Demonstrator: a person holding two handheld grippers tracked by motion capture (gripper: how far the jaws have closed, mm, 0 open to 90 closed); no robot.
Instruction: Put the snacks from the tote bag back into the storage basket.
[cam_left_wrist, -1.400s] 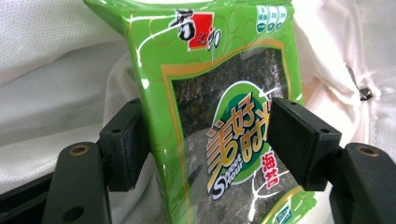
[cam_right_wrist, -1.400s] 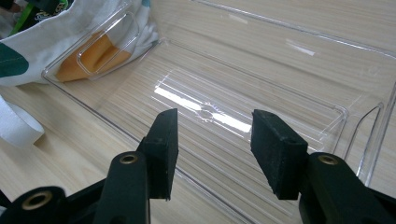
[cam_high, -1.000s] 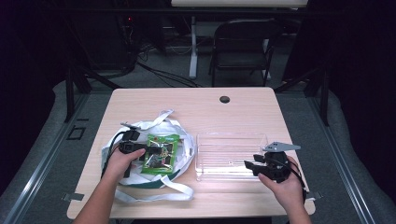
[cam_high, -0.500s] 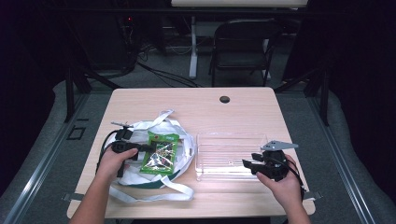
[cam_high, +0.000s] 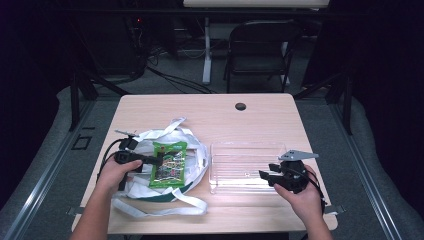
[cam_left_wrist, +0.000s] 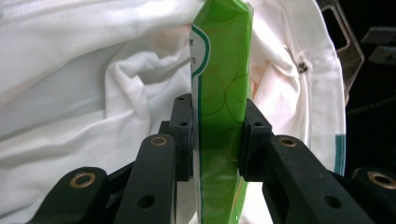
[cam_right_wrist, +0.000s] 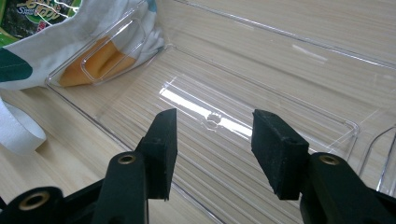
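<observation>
Left gripper (cam_left_wrist: 218, 135) clamped on green snack packet (cam_high: 169, 164) over white bag (cam_high: 192, 147), desk's left edge. Right gripper (cam_right_wrist: 212, 140) jaws apart above clear tray (cam_high: 245, 150). Likely mid-transfer; next: carry packet to tray.

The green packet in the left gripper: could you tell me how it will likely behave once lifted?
The green packet looks thin and glossy, so it will probably flex and might slip. Gripped at one edge by the left gripper, its free end may droop over the white bag.
</observation>
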